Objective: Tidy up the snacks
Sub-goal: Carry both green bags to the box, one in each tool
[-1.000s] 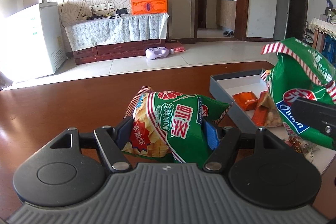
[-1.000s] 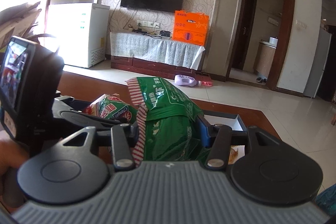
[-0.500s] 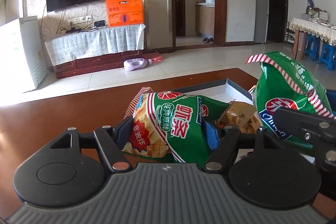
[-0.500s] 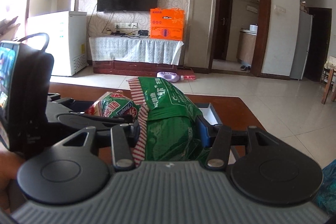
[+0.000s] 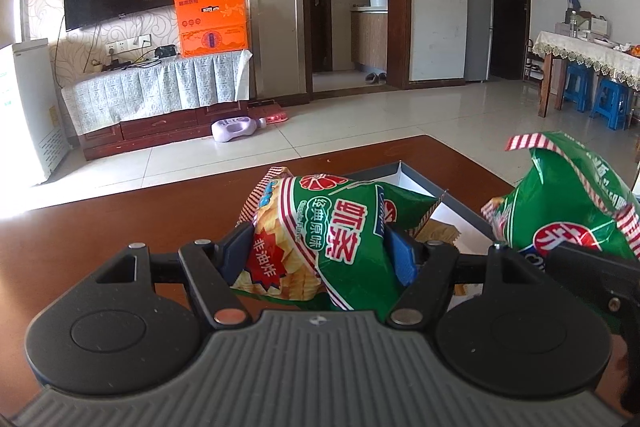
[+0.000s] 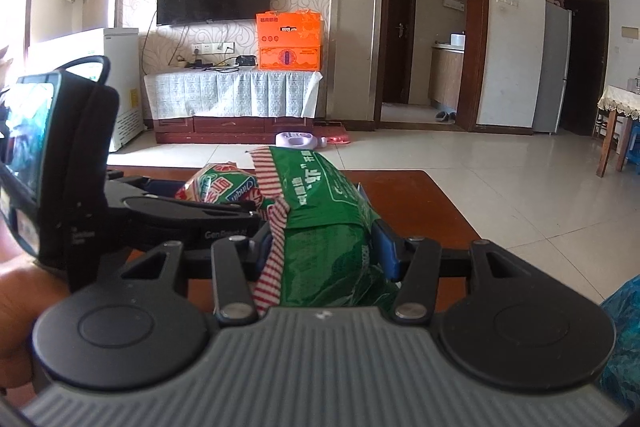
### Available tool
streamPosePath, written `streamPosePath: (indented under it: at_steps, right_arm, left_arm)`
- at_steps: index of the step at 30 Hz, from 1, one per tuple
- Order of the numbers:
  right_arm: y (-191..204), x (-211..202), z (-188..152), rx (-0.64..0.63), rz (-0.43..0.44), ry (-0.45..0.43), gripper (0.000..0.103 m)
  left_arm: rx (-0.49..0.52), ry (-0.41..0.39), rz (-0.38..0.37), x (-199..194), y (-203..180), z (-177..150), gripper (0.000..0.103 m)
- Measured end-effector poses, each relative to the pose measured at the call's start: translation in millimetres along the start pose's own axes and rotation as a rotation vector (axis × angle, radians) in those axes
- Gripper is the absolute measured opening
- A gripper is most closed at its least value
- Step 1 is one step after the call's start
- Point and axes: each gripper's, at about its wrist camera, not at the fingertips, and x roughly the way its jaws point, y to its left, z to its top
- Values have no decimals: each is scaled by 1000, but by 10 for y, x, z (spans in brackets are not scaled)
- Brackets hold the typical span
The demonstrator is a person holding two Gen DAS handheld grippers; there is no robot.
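Your brown bench [image 5: 120,227] spans the foreground. At its 1 o'clock end lies the grey-walled box [image 5: 448,193], white inside, with a tan packet [image 5: 438,233] partly showing in it. Your left tongs [image 5: 320,255] are clamped on a green prawn-cracker bag [image 5: 340,227], held above the bench in front of the box. Your right tongs [image 6: 320,247] grip a second green bag [image 6: 328,227], at 3 o'clock of the first and over the box's near edge. The bags sit near each other, apart.
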Motion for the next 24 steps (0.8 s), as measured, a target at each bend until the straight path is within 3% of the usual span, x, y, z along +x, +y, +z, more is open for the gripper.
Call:
streamPosePath:
  at_steps: [17, 24]
  right_arm:
    - [-65, 63, -78, -38, -13, 6, 44]
    - [54, 66, -116, -140, -31, 10, 44]
  left_arm:
    - [-13, 10, -21, 420, -127, 96, 74]
    - [-16, 38, -10, 562, -104, 94, 79]
